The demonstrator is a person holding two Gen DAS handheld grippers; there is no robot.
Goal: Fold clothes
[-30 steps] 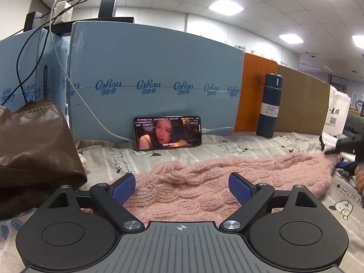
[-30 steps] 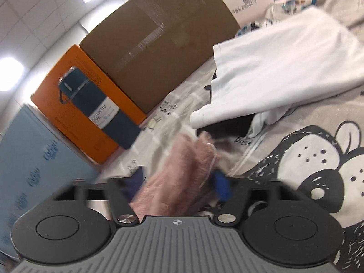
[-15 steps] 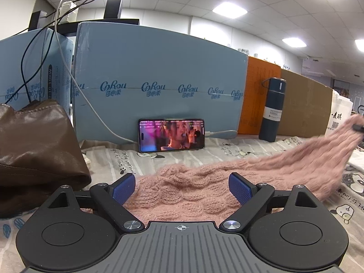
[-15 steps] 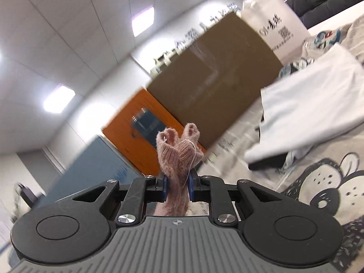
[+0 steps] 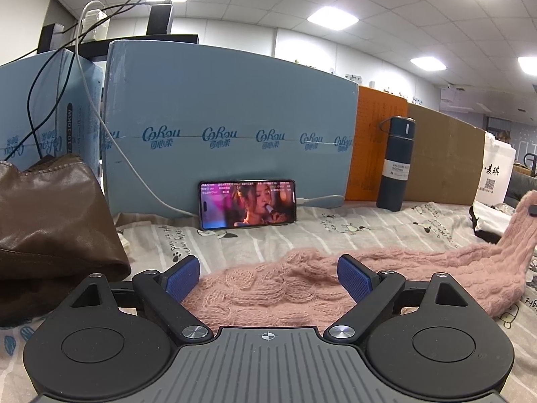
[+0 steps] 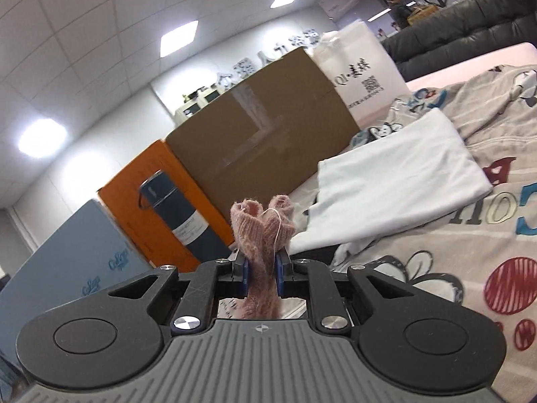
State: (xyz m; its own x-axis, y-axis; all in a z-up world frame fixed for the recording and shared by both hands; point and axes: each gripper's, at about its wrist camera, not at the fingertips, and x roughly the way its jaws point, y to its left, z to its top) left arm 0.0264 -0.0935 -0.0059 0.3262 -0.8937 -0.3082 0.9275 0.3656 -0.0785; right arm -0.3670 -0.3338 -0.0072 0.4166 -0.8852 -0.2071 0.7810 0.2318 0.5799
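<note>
A pink knitted garment (image 5: 302,282) lies stretched across the printed bed sheet (image 5: 255,241). My left gripper (image 5: 268,277) stands open just above its near end, blue pads on either side of the knit and clear of it. At the far right of the left wrist view the garment's other end (image 5: 523,215) rises off the sheet. In the right wrist view my right gripper (image 6: 262,273) is shut on that end, and a bunched tuft of pink knit (image 6: 263,221) sticks up between the pads.
A phone (image 5: 247,204) playing video leans on a blue box (image 5: 228,134). A dark flask (image 5: 396,164) stands before orange and brown cartons. A brown leather bag (image 5: 50,221) sits at left. A folded white garment (image 6: 396,181) and a grey printed garment (image 6: 496,100) lie to the right.
The right gripper closed on the pink garment's end and lifted it off the sheet, so the far end now hangs raised. The left gripper stayed in place and open.
</note>
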